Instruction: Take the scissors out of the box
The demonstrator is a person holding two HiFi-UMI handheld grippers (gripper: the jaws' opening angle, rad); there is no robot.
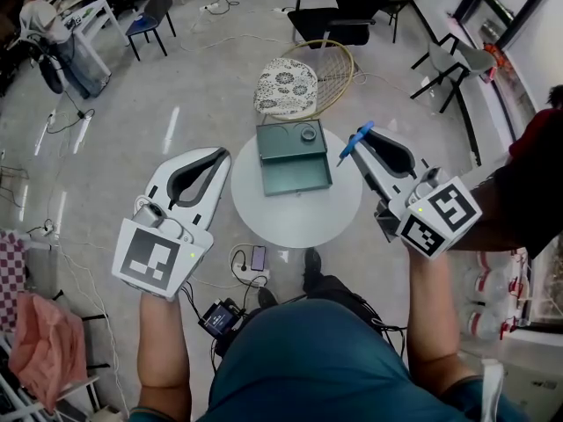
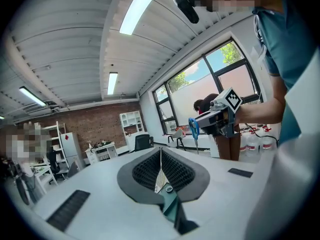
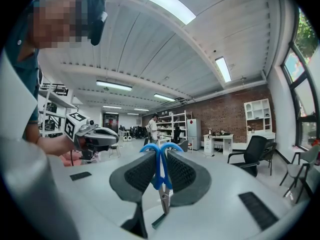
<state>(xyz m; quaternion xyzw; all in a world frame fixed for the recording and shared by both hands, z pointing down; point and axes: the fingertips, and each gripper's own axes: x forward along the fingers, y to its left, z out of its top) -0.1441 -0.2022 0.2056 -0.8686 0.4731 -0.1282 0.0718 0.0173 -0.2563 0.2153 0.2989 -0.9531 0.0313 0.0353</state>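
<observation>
Right tongs [image 1: 361,139]: clenched on the blue scissors [image 1: 354,143], right of centre, lifted clear.
Left tongs [image 1: 218,155]: pressed together on nothing, left of centre.
Box [image 1: 293,158]: mid-frame on my worktop [image 1: 303,222].
Progress: scissors out; I judge only setting down remains.

Blue handles, bare metal blades on the scissors [image 1: 362,130]. Plain dark green box [image 1: 295,170]. White round table [image 1: 299,220]. The left gripper [image 1: 214,155] and right gripper [image 1: 359,141] have white shells, dark grey ribbed pads and black-and-white square-marker cubes. White cushion [image 1: 286,86] with dark floral print. Gold wire chair [image 1: 341,67]. Teal shirt [image 1: 325,359]. Red-brown brick wall [image 3: 235,114].
</observation>
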